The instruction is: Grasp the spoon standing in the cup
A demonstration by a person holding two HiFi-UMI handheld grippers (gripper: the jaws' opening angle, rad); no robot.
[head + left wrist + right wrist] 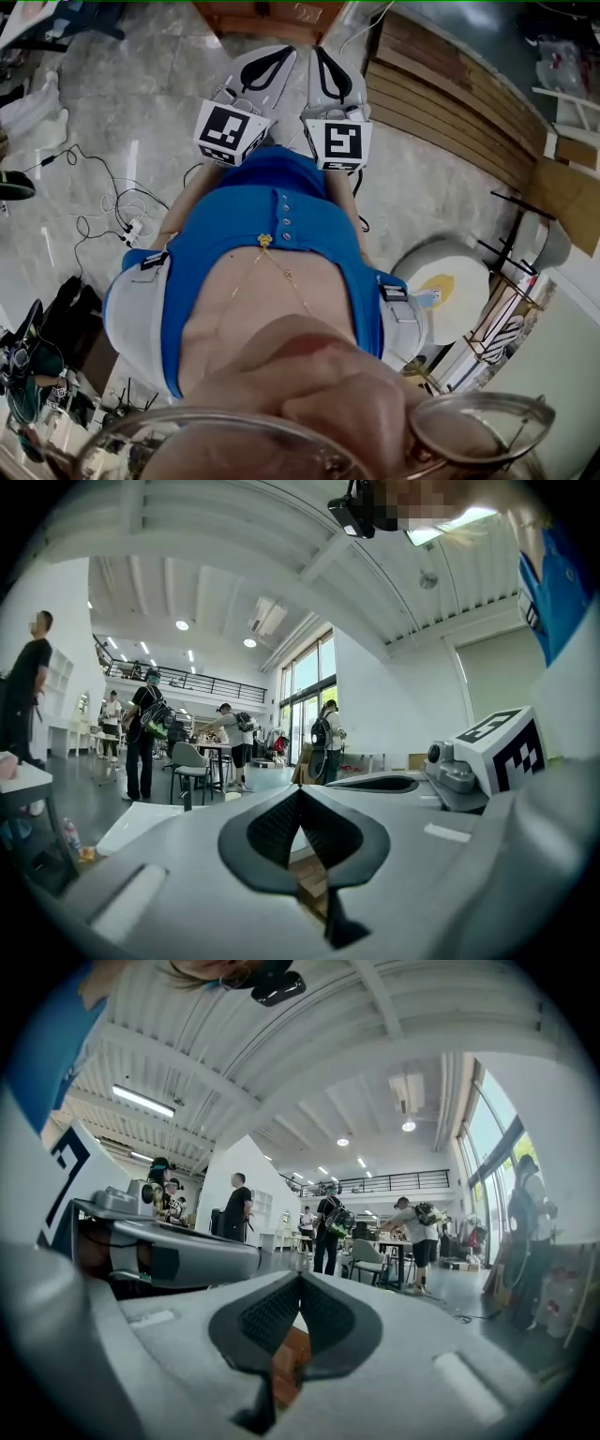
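No cup or spoon shows in any view. In the head view my left gripper (269, 64) and right gripper (328, 64) are held side by side in front of a blue-shirted torso, pointing away over the floor. The left gripper view shows the left gripper (300, 795) with its dark pads pressed together and nothing between them; the right gripper's marker cube (500, 748) sits beside it. In the right gripper view the right gripper (300, 1279) is likewise shut and empty, with the left gripper's body (169, 1252) at its left.
A marble floor (141, 103) carries loose cables (112, 206) at the left and stacked wooden planks (450, 103) at the right. A round white object (450, 281) lies at the lower right. Several people (145, 728) stand among tables and chairs (192, 766) in a large hall.
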